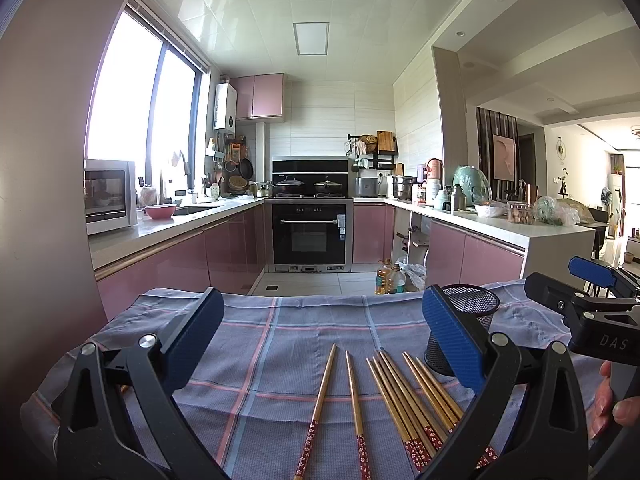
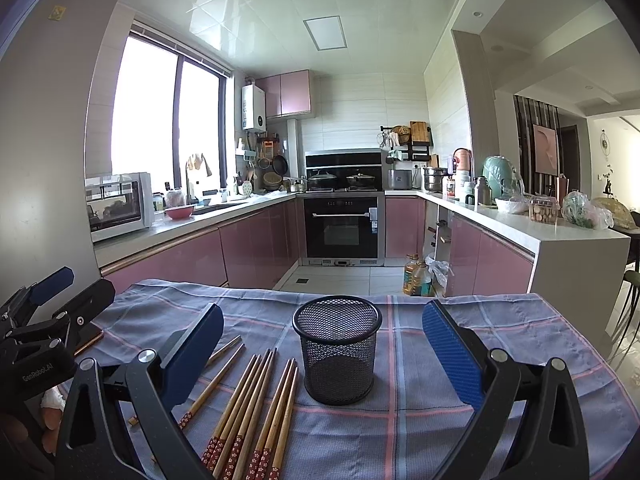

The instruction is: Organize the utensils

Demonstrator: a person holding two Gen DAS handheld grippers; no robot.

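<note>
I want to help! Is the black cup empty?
Empty. The mesh cup stands upright with nothing inside; the chopsticks lie on the cloth.

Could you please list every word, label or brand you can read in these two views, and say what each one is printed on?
"DAS": on the right gripper body, cut off by the frame edge.
"GenRobot.AI": on the left gripper body.
Stickers on the fridge, the oven label and the water heater: too small to read.

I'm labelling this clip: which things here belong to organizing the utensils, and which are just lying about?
Belongs:
wooden chopsticks with red patterned ends
black wire-mesh cup
left gripper, right gripper, both open

Lying about:
white countertop oven
pink bowl
yellow oil bottles
</note>
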